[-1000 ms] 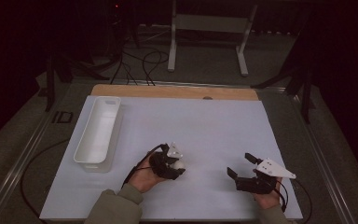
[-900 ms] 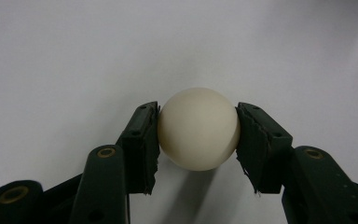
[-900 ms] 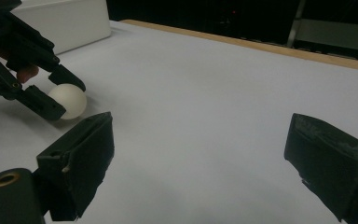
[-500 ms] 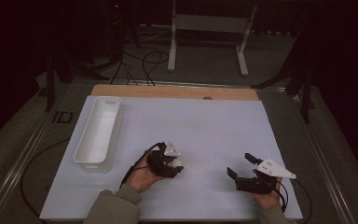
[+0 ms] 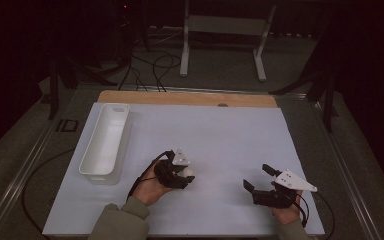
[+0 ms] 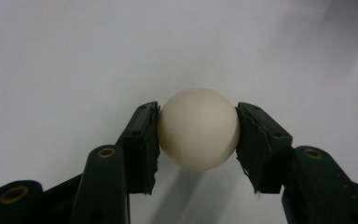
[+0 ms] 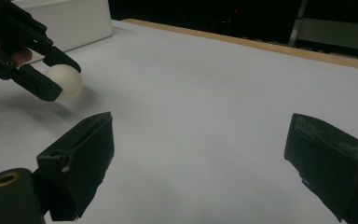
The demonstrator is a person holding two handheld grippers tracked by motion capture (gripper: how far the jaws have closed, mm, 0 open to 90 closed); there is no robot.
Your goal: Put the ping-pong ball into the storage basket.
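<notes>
Ball (image 6: 199, 128): one, small, round, smooth, cream-white, unmarked. It is being clamped at its two sides between the black pads of the left gripper (image 6: 198, 140) and is being seen at lower centre-left of the high view, over the white table sheet.

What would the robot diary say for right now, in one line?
left gripper: shut on ball | right gripper: open, holds nothing | bin: left of the ball, nothing in it
</notes>
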